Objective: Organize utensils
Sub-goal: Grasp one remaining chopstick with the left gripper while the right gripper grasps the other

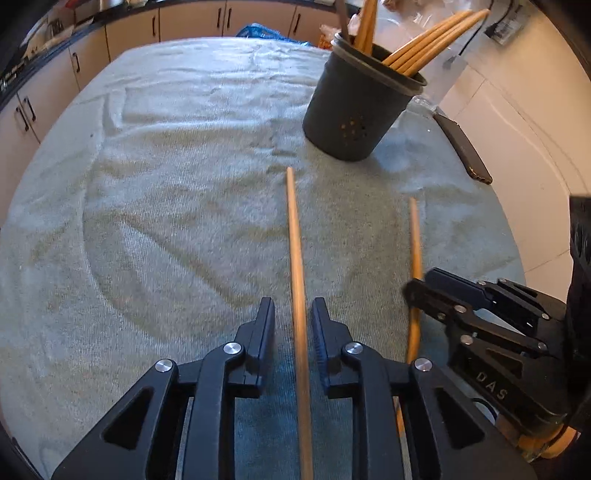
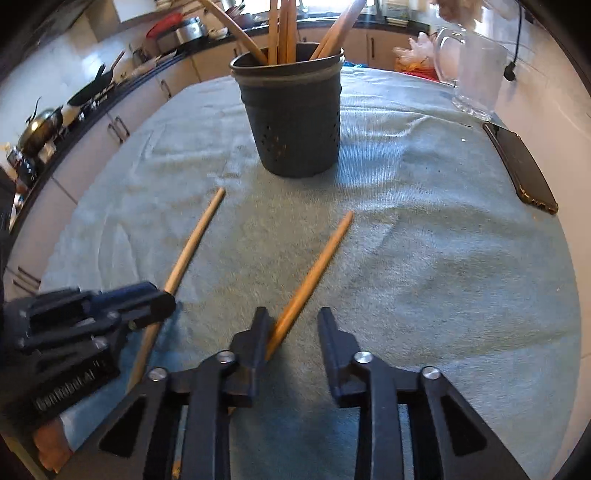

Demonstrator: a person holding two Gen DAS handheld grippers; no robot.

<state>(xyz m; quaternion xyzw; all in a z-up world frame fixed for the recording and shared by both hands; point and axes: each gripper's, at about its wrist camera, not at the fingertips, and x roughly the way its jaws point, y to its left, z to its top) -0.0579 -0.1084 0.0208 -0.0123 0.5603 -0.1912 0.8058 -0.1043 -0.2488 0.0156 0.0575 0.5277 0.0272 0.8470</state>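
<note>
Two wooden utensil handles lie on the grey-green towel. My left gripper point(image 1: 293, 317) is open and straddles the left handle point(image 1: 295, 251), which runs between the fingers without touching them. It also shows in the right wrist view point(image 2: 192, 240). My right gripper point(image 2: 293, 325) is open over the right handle point(image 2: 314, 266), which passes under its left finger point(image 2: 255, 343). That handle also shows in the left wrist view point(image 1: 415, 240). A dark perforated holder point(image 2: 291, 122) with several wooden utensils stands upright beyond both handles. It also shows in the left wrist view point(image 1: 358, 110).
A black phone point(image 2: 521, 166) lies at the towel's right edge. A clear glass jug point(image 2: 472, 70) stands at the back right by the white wall. Kitchen counters and cabinets point(image 1: 147, 26) ring the far side. The towel point(image 1: 166, 184) covers the table.
</note>
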